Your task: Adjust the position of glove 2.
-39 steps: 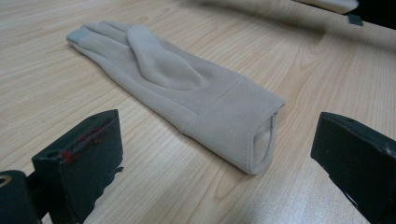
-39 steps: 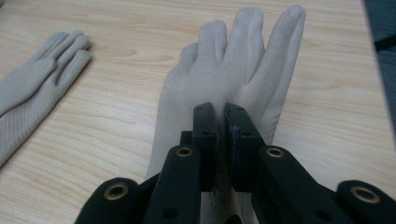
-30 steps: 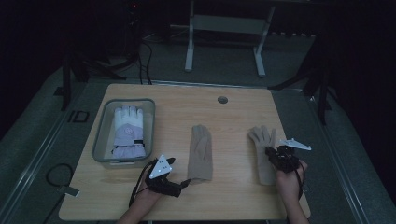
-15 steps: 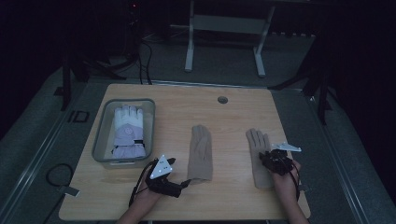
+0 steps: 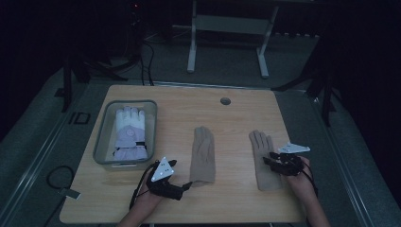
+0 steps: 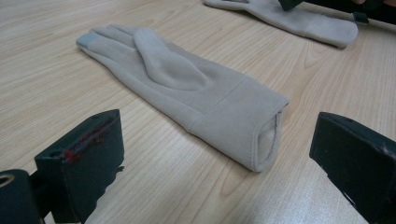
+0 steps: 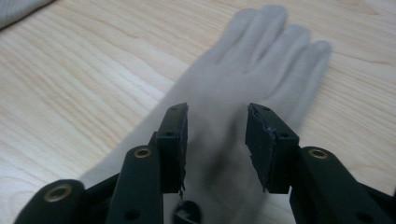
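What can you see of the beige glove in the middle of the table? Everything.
The middle beige glove lies flat on the wooden table, fingers pointing away from the person, cuff toward them. It looks like soft knit or fleece, with a banded cuff whose open end shows. The thumb lies folded over the palm, and one fingertip is grey. The left gripper, jaws open, sits just short of the cuff without touching it. Nothing else touches it.
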`<state>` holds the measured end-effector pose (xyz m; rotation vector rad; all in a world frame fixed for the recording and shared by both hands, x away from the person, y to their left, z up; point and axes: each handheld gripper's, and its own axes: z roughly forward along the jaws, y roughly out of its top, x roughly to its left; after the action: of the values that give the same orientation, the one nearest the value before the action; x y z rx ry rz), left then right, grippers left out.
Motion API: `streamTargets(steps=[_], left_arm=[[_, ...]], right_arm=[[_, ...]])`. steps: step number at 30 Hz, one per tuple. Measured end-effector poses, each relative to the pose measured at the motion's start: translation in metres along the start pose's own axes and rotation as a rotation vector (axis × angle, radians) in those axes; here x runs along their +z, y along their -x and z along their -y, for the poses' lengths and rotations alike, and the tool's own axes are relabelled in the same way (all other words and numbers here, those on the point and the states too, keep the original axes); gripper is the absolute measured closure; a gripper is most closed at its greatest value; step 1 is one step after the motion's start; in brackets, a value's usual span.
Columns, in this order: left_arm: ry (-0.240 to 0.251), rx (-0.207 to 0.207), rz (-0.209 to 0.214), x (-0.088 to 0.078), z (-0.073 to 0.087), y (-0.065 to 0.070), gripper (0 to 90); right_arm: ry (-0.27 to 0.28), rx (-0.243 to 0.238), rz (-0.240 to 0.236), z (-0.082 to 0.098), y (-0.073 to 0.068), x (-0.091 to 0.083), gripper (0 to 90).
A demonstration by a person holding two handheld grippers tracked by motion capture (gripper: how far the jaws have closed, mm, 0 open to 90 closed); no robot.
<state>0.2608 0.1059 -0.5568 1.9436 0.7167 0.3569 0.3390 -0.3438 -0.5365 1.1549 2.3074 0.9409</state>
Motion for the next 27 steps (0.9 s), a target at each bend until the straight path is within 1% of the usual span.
streamTargets(steps=[2, 4, 5, 6, 7, 9, 11, 12, 13, 14, 16, 17, 18, 19, 20, 23, 24, 25, 26, 27], left_arm=[[-0.003, 0.000, 0.001, 0.000, 0.000, 0.000, 3.1], [-0.005, 0.002, 0.002, 0.000, 0.000, 0.000, 3.1], [-0.004, 0.003, 0.002, 0.001, 0.001, 0.000, 3.1], [-0.004, 0.005, 0.001, 0.001, 0.000, 0.000, 3.1], [-0.005, 0.006, 0.001, 0.001, 0.000, 0.000, 3.1], [-0.006, 0.004, 0.004, 0.001, 0.001, 0.000, 3.1], [-0.008, 0.006, 0.005, 0.002, 0.001, 0.001, 3.1], [-0.008, 0.006, 0.005, 0.002, 0.001, 0.001, 3.1], [-0.008, 0.008, 0.006, 0.002, 0.001, 0.001, 3.1], [-0.006, 0.008, 0.006, 0.002, 0.000, 0.002, 3.1], [-0.003, 0.007, 0.006, 0.001, 0.000, 0.001, 3.1], [0.000, 0.006, 0.005, 0.001, 0.000, 0.001, 3.1], [0.000, 0.006, 0.005, 0.001, 0.000, 0.001, 3.1], [0.000, 0.003, 0.004, 0.000, 0.000, 0.001, 3.1], [0.001, 0.003, 0.002, 0.000, 0.000, 0.000, 3.1], [0.002, 0.005, 0.000, 0.000, 0.000, 0.000, 3.1], [0.002, 0.005, 0.000, 0.000, 0.000, 0.000, 3.1], [0.003, 0.008, -0.001, -0.001, 0.000, 0.000, 3.1], [0.006, 0.007, -0.002, -0.001, -0.001, 0.000, 3.1], [0.006, 0.008, -0.002, -0.002, -0.001, 0.000, 3.1]], right_arm=[[-0.007, 0.002, -0.012, 0.002, 0.004, 0.001, 58.1], [-0.024, 0.011, -0.020, 0.007, 0.006, 0.007, 57.6], [-0.016, 0.023, -0.034, 0.009, 0.006, 0.008, 59.0], [-0.009, 0.031, -0.035, 0.010, 0.005, 0.009, 61.9], [0.000, 0.024, -0.027, 0.011, 0.002, 0.009, 67.4], [-0.001, 0.047, -0.002, 0.011, -0.003, 0.010, 77.4], [-0.011, 0.055, 0.045, 0.008, -0.010, 0.010, 81.1], [-0.011, 0.055, 0.045, 0.008, -0.010, 0.010, 81.1], [-0.011, 0.063, 0.062, 0.007, -0.013, 0.011, 82.2], [-0.015, 0.100, 0.083, 0.004, -0.016, 0.011, 83.5], [-0.008, 0.127, 0.098, -0.002, -0.022, 0.008, 83.8], [0.005, 0.143, 0.108, -0.006, -0.025, 0.006, 83.9], [0.005, 0.143, 0.108, -0.006, -0.025, 0.006, 83.9], [0.023, 0.168, 0.103, -0.011, -0.029, 0.003, 84.0], [0.049, 0.172, 0.118, -0.024, -0.040, -0.002, 84.1], [0.083, 0.177, 0.115, -0.042, -0.054, -0.007, 84.0], [0.083, 0.177, 0.115, -0.042, -0.054, -0.007, 84.0], [0.085, 0.175, 0.106, -0.048, -0.059, -0.007, 84.1], [0.102, 0.177, 0.106, -0.057, -0.068, -0.007, 84.0], [0.106, 0.182, 0.099, -0.062, -0.072, -0.007, 84.1]])
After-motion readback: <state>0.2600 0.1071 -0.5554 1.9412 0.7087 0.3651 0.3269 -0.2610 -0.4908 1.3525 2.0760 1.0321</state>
